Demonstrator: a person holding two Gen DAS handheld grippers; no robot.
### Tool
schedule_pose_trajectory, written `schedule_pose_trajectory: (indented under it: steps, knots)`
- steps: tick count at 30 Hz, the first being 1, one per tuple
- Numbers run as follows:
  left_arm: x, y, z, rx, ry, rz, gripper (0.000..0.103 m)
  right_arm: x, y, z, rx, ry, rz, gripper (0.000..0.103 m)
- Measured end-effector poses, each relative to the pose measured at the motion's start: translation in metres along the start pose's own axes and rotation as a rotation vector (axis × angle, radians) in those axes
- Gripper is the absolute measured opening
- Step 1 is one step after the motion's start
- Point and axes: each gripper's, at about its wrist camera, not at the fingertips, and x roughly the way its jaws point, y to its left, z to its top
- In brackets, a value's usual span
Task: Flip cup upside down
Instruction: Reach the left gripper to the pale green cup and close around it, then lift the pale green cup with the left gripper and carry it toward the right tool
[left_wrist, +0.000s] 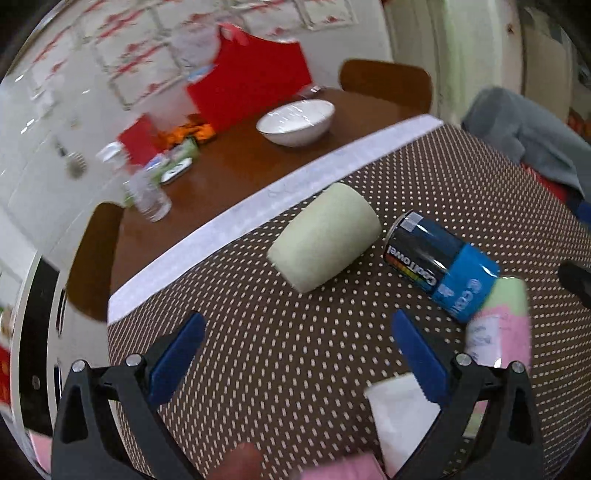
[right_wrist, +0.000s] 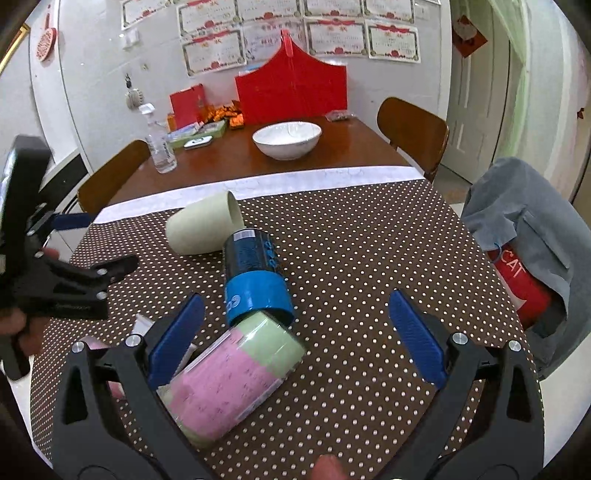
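A pale green cup lies on its side on the brown dotted tablecloth. It also shows in the right wrist view, its mouth pointing right toward a blue can. My left gripper is open and empty, a short way in front of the cup. My right gripper is open and empty, above a pink and green container. The left gripper also shows at the left edge of the right wrist view.
A blue can lies on its side right of the cup. A pink and green container lies near it. White paper lies close by. A white bowl, a spray bottle, red boxes and chairs stand behind.
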Motion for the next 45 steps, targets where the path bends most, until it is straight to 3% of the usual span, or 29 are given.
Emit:
schedule_pose_trajectory:
  steps: [3,11,17,22,24,25,26,35,45]
  knots:
    - [0.028,0.005,0.016,0.038,0.032,-0.058,0.099,0.014,-0.001,0.003,0.006,0.024,-0.001,0.097]
    - [0.088,-0.004,0.043,0.216,0.116,-0.107,0.099,0.034,-0.007,0.005,0.024,0.058,-0.016,0.097]
    - [0.106,-0.014,0.058,0.329,0.152,-0.133,0.099,0.043,-0.012,0.005,0.036,0.065,-0.019,0.097]
    - [0.126,-0.017,0.072,0.362,0.193,-0.152,0.099,0.047,-0.015,0.004,0.043,0.067,-0.020,0.097]
    - [0.134,-0.016,0.078,0.346,0.218,-0.179,0.098,0.048,-0.017,0.003,0.048,0.068,-0.021,0.097]
    - [0.138,-0.016,0.078,0.336,0.229,-0.202,0.086,0.048,-0.017,0.003,0.051,0.068,-0.019,0.097]
    - [0.140,-0.015,0.079,0.325,0.235,-0.198,0.084,0.049,-0.018,0.003,0.053,0.068,-0.018,0.097]
    - [0.145,0.011,0.075,0.104,0.257,-0.203,0.081,0.039,-0.023,0.000,0.076,0.053,-0.007,0.097]
    - [0.102,0.033,0.039,-0.076,0.230,-0.191,0.081,0.009,-0.022,-0.002,0.082,0.013,0.009,0.097]
